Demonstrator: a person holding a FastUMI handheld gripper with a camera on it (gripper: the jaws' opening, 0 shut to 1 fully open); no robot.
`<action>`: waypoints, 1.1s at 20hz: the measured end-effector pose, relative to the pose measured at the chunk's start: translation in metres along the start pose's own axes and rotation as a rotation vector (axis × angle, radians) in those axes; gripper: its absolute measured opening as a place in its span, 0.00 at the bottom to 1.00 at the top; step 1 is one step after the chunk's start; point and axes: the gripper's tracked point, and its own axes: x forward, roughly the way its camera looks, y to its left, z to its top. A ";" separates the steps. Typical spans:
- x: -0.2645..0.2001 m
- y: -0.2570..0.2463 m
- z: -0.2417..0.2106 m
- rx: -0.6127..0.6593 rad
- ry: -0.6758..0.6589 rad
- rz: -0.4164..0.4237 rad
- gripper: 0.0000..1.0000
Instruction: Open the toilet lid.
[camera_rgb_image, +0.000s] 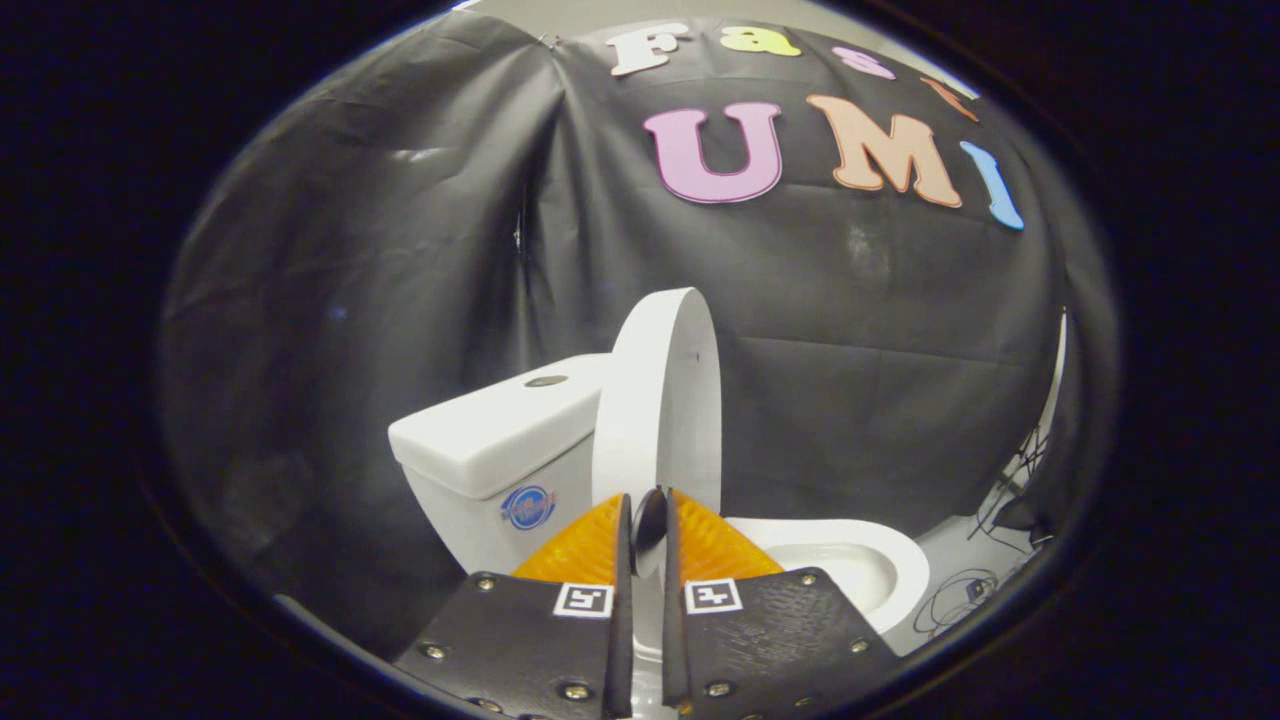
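Black cloth hangs behind the toilet (850, 570). Just ahead of my tongs (647, 520) stands the lid (660, 400), raised near upright against the tank (500, 430). My fingers pinch its edge. It looks stiff, light, slick; the rim suits gripping.

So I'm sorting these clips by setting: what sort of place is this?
Probably a mock-up booth, not a real bathroom. A white toilet with its lid raised stands before a black cloth wall, with loose cables on the floor. The claw sits nearly closed, just before the lid's edge.
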 end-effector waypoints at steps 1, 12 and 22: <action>0.001 0.003 0.000 0.004 -0.004 0.005 0.12; 0.007 0.029 0.001 0.034 -0.042 0.056 0.12; 0.004 0.033 -0.004 0.035 -0.047 0.072 0.19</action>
